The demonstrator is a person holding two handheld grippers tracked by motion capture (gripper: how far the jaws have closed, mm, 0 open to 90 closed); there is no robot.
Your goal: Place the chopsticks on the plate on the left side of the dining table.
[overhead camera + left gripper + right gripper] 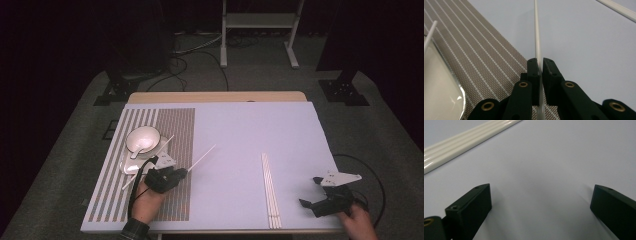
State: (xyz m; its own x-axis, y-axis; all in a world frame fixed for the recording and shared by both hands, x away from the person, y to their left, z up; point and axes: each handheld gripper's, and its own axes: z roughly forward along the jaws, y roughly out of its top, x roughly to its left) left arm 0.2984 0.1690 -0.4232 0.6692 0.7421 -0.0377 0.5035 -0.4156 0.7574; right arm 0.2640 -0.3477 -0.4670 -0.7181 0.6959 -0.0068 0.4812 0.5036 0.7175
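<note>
Striped mat (112, 175): a brown-and-white placemat covers the left part of the pale blue table (240, 130).
Bowl (143, 138): white, on a small plate (131, 166) on the mat, with one white chopstick (150, 161) lying slantwise beside it.
Left gripper (184, 172): at the mat's near right edge, jaws pressed together and pinching a second white chopstick.
Held chopstick (202, 157): a thin white stick rising from the jaws up and to the right over the blue surface; in the left gripper view its shaft (537, 47) runs straight out between the two black pads.
Chopstick bundle (270, 190): several white sticks side by side, right of centre, running near to far.
Right gripper (310, 192): at the near right corner, well apart from the bundle, jaws spread wide with nothing between them.
</note>
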